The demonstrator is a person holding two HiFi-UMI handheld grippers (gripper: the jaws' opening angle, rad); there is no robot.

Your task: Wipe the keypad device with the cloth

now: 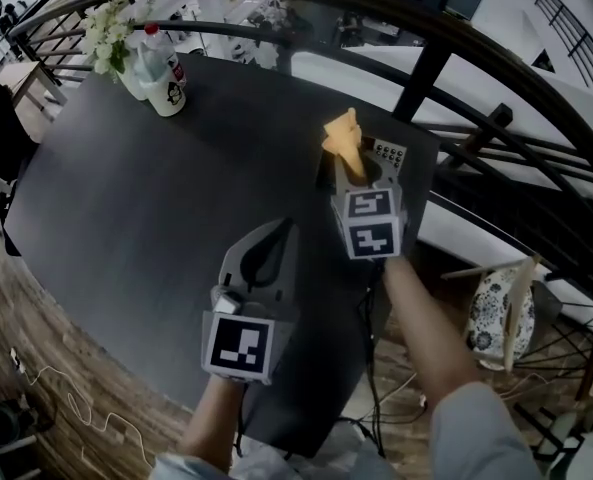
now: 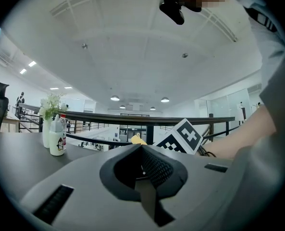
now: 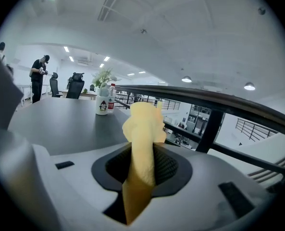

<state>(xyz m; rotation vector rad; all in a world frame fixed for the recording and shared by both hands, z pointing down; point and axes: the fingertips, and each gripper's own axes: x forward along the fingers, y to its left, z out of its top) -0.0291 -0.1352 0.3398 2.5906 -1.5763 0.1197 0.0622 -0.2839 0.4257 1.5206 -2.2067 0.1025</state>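
The keypad device (image 1: 389, 153) is a small white box with dark buttons at the table's far right edge, partly hidden behind my right gripper (image 1: 353, 172). That gripper is shut on a yellow cloth (image 1: 343, 136), which sticks up past the fingertips; the cloth (image 3: 143, 129) fills the middle of the right gripper view. My left gripper (image 1: 284, 230) hovers over the dark table (image 1: 156, 198) nearer to me, to the left of the right one, jaws shut with nothing between them. In the left gripper view the cloth (image 2: 138, 139) and the right gripper's marker cube (image 2: 181, 135) show ahead.
A white penguin cup (image 1: 166, 90) with a bottle and a vase of flowers (image 1: 111, 33) stands at the table's far left corner. A dark curved railing (image 1: 426, 68) runs behind the table. A patterned chair (image 1: 501, 313) and cables lie below right. A person (image 3: 38, 76) stands far off.
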